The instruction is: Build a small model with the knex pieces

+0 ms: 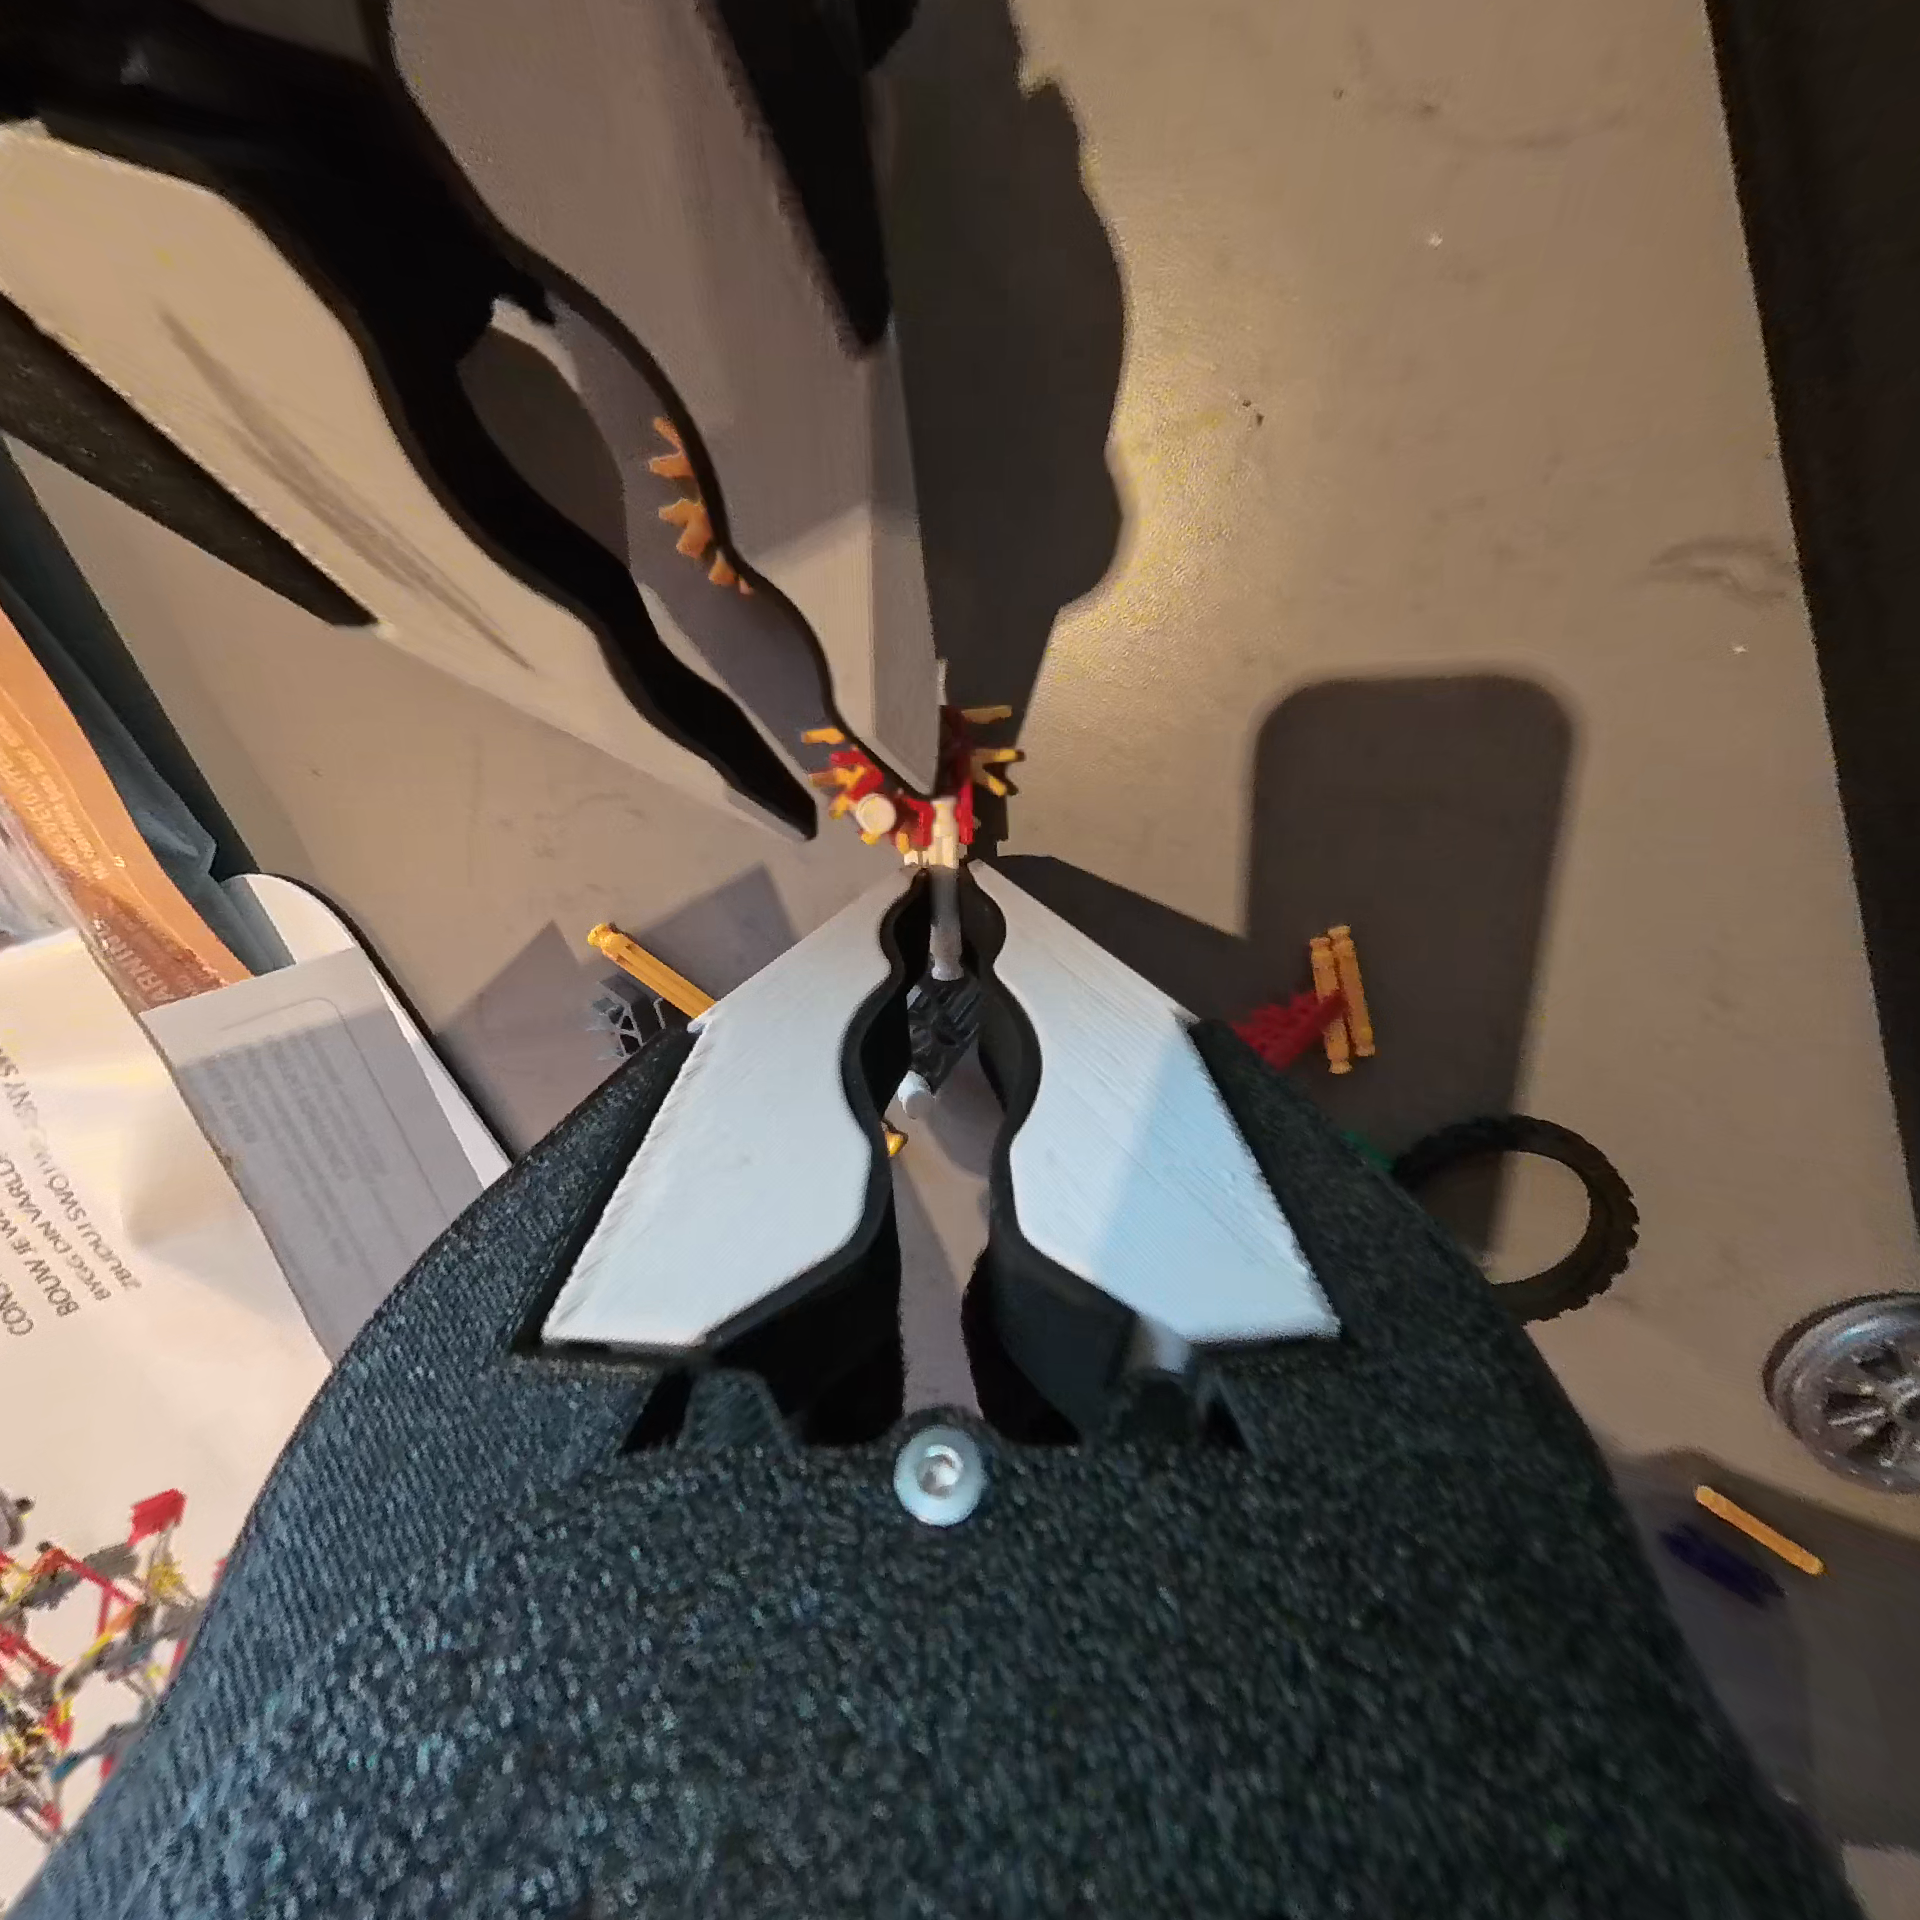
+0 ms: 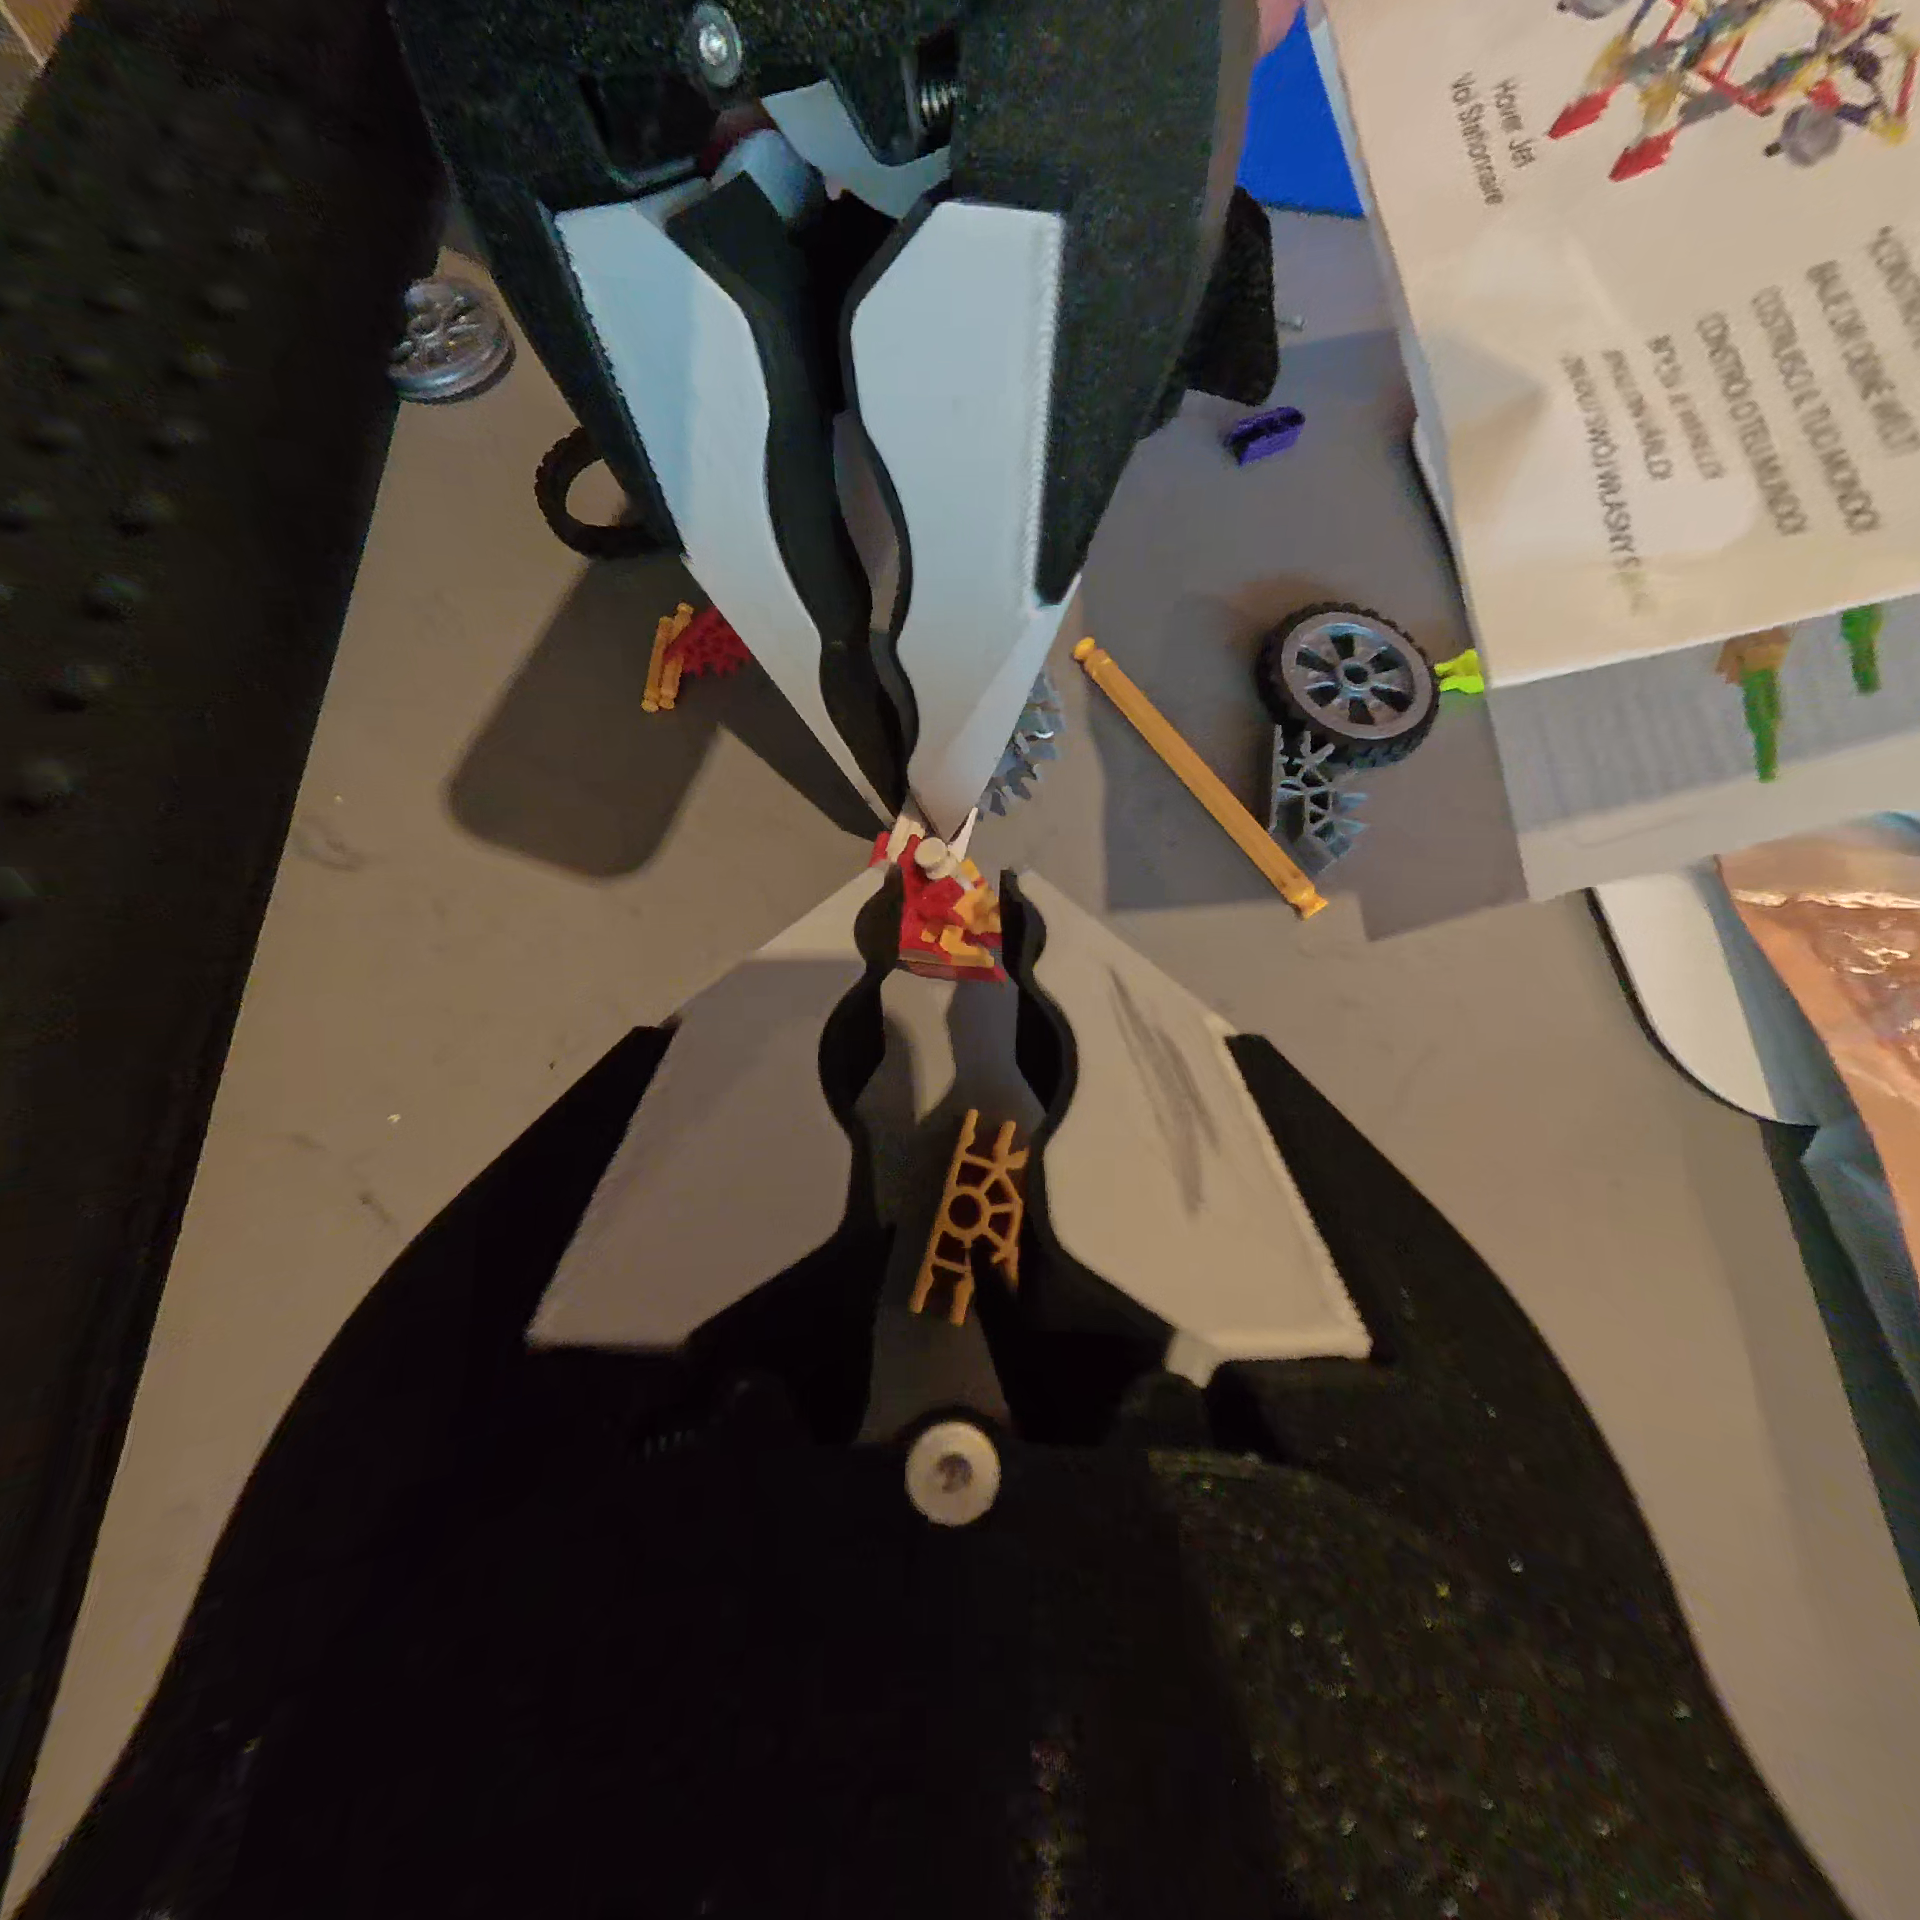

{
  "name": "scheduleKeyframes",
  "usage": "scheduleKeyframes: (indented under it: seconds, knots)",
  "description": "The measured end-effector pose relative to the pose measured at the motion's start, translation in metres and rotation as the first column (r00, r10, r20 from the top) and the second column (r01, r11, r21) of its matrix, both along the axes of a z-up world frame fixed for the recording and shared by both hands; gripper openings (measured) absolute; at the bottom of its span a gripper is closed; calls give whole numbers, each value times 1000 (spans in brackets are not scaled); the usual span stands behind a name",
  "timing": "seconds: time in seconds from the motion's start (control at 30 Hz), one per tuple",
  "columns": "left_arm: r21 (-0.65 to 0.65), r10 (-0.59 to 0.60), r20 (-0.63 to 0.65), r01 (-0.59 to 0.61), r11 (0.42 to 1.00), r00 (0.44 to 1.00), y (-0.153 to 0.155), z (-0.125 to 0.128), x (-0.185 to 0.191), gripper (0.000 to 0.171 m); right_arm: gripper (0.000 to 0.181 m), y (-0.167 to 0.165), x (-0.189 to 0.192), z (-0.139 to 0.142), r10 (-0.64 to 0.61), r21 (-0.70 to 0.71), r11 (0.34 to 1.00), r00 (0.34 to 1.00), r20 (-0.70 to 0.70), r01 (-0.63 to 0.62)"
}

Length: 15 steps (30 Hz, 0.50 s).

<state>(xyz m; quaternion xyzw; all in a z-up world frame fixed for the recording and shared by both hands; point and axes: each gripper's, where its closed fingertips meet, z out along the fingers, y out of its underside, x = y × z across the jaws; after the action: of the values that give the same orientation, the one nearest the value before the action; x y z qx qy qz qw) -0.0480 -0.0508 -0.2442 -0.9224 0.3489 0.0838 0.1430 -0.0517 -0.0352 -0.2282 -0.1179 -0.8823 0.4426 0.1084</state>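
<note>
My left gripper [image 1: 943,883] is shut on a short white rod [image 1: 943,920]. A dark grey connector [image 1: 940,1023] sits on the rod between its fingers. My right gripper [image 2: 940,896] is shut on a small cluster of red and orange connectors [image 2: 948,930], and an orange connector [image 2: 966,1216] shows farther back between its fingers. The two grippers meet tip to tip above the grey table, and the rod's end [image 2: 930,854] touches the cluster [image 1: 914,805]. The right gripper [image 1: 928,774] comes in from the top of the left wrist view. The left gripper [image 2: 914,816] comes in from the top of the right wrist view.
Loose parts lie on the table: a long orange rod [image 2: 1195,774], a wheel with a tyre [image 2: 1351,675], grey connectors [image 2: 1314,800], a purple piece [image 2: 1262,431], a bare tyre [image 1: 1527,1216], a silver hub [image 1: 1860,1392], and a red connector with orange rods [image 1: 1314,1003]. A printed booklet [image 2: 1662,416] lies at one side. Only a small space, under 4 cm, lies between the two pairs of fingers. Both grippers' tips are roughly 15 cm from the purple piece [image 2: 1262,431].
</note>
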Motion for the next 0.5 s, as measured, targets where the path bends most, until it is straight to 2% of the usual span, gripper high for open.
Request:
scheduleKeyframes:
  seconds: [0.27, 0.37, 0.5]
  knots:
    - [-9, 3, 10, -3, 1000, 1000, 2, -1, -1, 2, 18, 6, -2, -3, -39, -23, 999, 992, 123, 42]
    - [-15, 29, 15, -29, 999, 999, 3, -1, -3, 2, 13, 6, -3, -3, -51, -41, 997, 984, 170, 59]
    - [-11, 55, 32, -54, 998, 998, 2, -1, -4, 2, 13, 6, -3, -3, -48, -29, 998, 990, 129, 52]
